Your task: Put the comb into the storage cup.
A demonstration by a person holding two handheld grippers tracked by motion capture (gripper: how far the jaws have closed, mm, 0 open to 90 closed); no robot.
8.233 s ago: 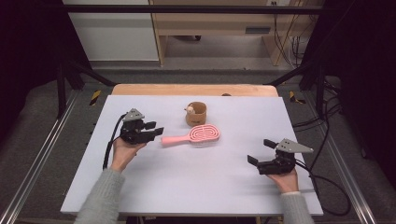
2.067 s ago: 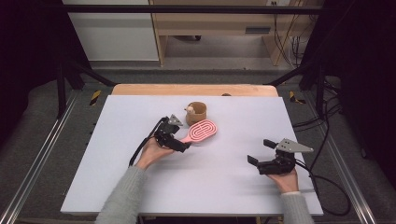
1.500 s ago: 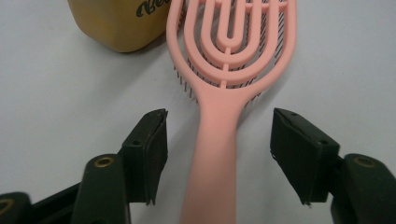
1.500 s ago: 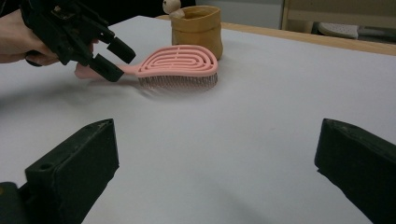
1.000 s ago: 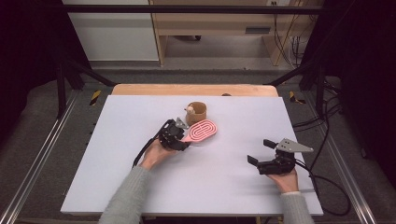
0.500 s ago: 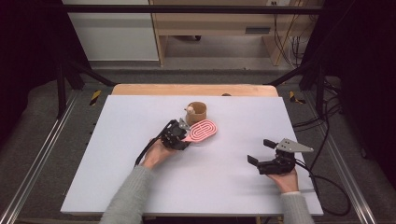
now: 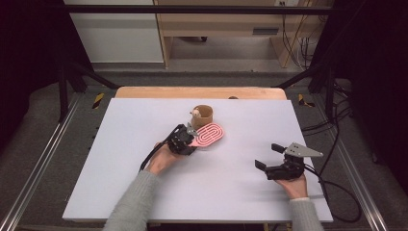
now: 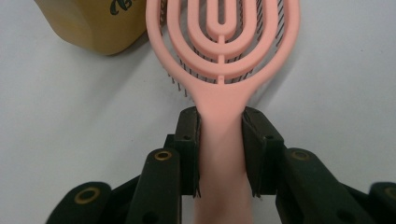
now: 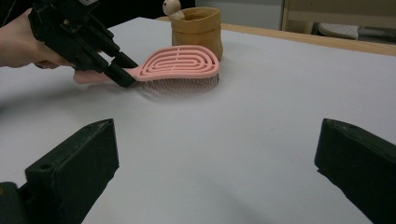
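A pink hairbrush (image 7: 210,135) with an oval slotted head lies bristles down at the middle of the white table (image 7: 120,163). My left gripper (image 7: 191,141) is shut on its handle, and the pads (image 8: 189,140) press both sides just behind the head (image 8: 223,42). The right gripper view shows the brush (image 9: 180,63) with the left gripper (image 9: 119,72) at its neck; I cannot tell whether the bristles touch the table. My right gripper (image 7: 267,156) rests open at the right front, with nothing between its jaws (image 9: 215,154).
A small tan pouch (image 7: 202,113) stands just behind the brush head, with a little round-headed figure (image 9: 172,7) at its rim. A wooden strip (image 7: 202,92) borders the table's far edge. Cables trail from both grippers.
My left gripper came from the left of the table to the brush handle and shut on it. The brush head swung toward the pouch. The right gripper stayed still.
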